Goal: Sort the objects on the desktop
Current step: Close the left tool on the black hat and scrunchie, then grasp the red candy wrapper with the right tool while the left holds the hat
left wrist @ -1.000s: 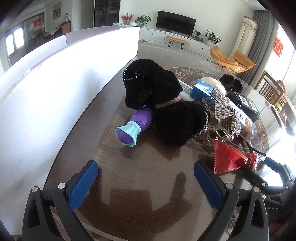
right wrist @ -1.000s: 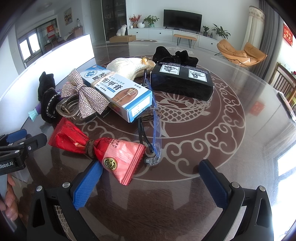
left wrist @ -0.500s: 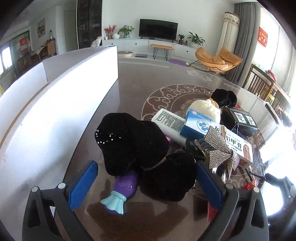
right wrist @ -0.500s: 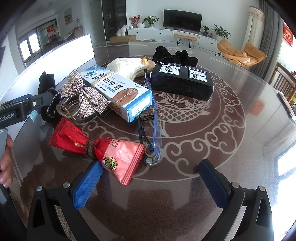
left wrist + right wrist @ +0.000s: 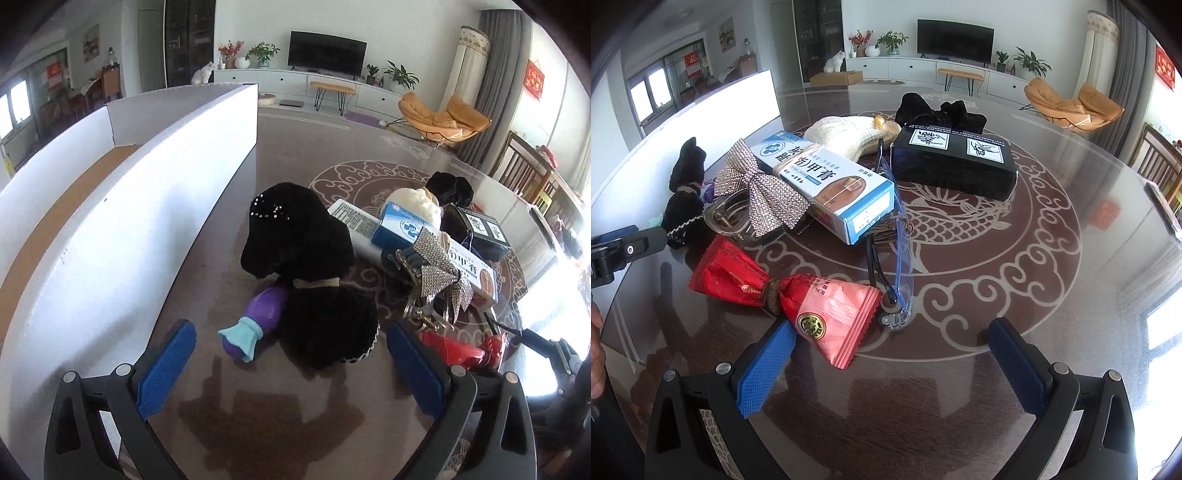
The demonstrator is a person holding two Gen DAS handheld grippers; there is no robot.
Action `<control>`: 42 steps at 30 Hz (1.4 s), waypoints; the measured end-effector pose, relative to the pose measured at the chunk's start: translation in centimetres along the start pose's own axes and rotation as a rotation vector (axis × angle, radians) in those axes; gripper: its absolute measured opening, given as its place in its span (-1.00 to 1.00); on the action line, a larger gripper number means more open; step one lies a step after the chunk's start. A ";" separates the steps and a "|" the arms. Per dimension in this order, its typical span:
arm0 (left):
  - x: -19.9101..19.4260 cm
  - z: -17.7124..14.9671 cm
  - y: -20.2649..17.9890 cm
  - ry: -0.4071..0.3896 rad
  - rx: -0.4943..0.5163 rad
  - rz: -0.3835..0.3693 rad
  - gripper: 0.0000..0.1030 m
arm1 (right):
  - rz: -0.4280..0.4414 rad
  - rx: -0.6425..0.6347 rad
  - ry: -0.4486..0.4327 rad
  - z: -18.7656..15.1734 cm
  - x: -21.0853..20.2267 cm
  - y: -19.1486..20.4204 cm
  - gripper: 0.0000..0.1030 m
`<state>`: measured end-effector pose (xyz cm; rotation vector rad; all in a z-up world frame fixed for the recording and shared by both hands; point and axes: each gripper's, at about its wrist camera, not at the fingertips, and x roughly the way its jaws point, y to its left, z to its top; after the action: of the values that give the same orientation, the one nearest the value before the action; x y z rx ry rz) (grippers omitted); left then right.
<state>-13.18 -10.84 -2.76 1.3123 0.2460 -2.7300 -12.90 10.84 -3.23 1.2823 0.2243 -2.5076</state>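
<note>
A pile of objects lies on the glass table. In the left wrist view, a black velvet bow (image 5: 306, 273) lies over a purple and teal toy (image 5: 255, 321), just ahead of my open left gripper (image 5: 291, 373). In the right wrist view, a red candy packet (image 5: 786, 291) lies just ahead of my open right gripper (image 5: 890, 365), with its pink corner beside the left finger. Behind it are blue glasses (image 5: 897, 251), a blue and white medicine box (image 5: 827, 184), a rhinestone bow clip (image 5: 761, 192), a black box (image 5: 953, 162) and a cream knit item (image 5: 846, 136).
A long white cardboard box (image 5: 122, 206) with an open top stands along the table's left side. Another black bow (image 5: 938, 110) lies behind the black box. The left gripper's body (image 5: 620, 251) shows at the left edge of the right wrist view.
My left gripper rose and tilted, then came back slightly, so the black bow and purple toy now sit between the fingertips' line of sight. The right gripper has not moved.
</note>
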 end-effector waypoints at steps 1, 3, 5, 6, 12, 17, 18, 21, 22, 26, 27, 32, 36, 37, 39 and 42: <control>0.9 0.9 -0.3 0.014 -0.011 0.003 1.00 | 0.000 0.000 0.000 0.0 0.0 0.0 1.00; 3.0 1.9 -0.9 0.062 -0.020 0.009 1.00 | 0.000 0.000 0.000 0.0 0.0 0.0 1.00; 3.5 1.8 -1.2 0.081 -0.014 0.011 0.29 | -0.001 0.000 0.000 0.0 0.0 0.0 1.00; 3.2 1.2 -1.0 0.088 -0.012 -0.005 0.07 | 0.000 0.000 0.000 0.0 0.0 0.0 1.00; -2.5 -2.4 -1.3 0.093 0.080 -0.180 -0.23 | -0.009 -0.002 0.003 -0.1 0.0 0.0 1.00; -3.8 -5.0 -1.4 0.102 0.140 -0.219 -0.11 | -0.007 -0.001 0.002 -0.1 0.0 0.0 1.00; -3.8 -5.0 -1.3 0.110 0.135 -0.232 -0.10 | -0.007 -0.002 0.003 -0.1 0.0 0.0 1.00; -4.6 -6.1 -2.2 0.100 0.182 -0.262 -0.10 | -0.007 -0.002 0.003 -0.1 0.0 0.0 1.00; -5.0 -6.4 -2.7 0.087 0.206 -0.264 -0.10 | -0.007 -0.002 0.003 -0.1 0.0 0.0 1.00; -5.6 -6.8 -3.2 0.059 0.217 -0.258 0.03 | -0.007 -0.002 0.003 -0.1 0.0 0.0 1.00; -5.2 -6.7 -3.2 0.074 0.209 -0.262 0.03 | -0.007 -0.002 0.003 -0.1 0.0 0.0 1.00; -3.0 -6.6 -4.1 0.149 0.210 -0.272 0.04 | -0.007 -0.001 0.003 -0.1 0.0 0.0 1.00; -1.9 -6.4 -4.5 0.147 0.180 -0.248 0.04 | 0.027 0.014 0.011 -0.3 -0.5 -0.9 1.00; -1.8 -6.3 -4.4 0.142 0.172 -0.244 0.03 | 0.038 0.011 0.011 -0.4 -0.9 -1.4 1.00; -1.8 -6.2 -4.5 0.130 0.167 -0.229 -0.21 | 0.081 -0.029 -0.003 -0.5 -1.8 -2.2 1.00; -1.9 -6.1 -4.4 0.140 0.180 -0.237 -0.34 | 0.136 -0.186 -0.008 0.5 -2.9 -1.8 1.00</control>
<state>-8.09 -5.32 -4.58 1.6217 0.1804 -2.9153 -12.25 13.00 -0.58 1.1723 0.3477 -2.3168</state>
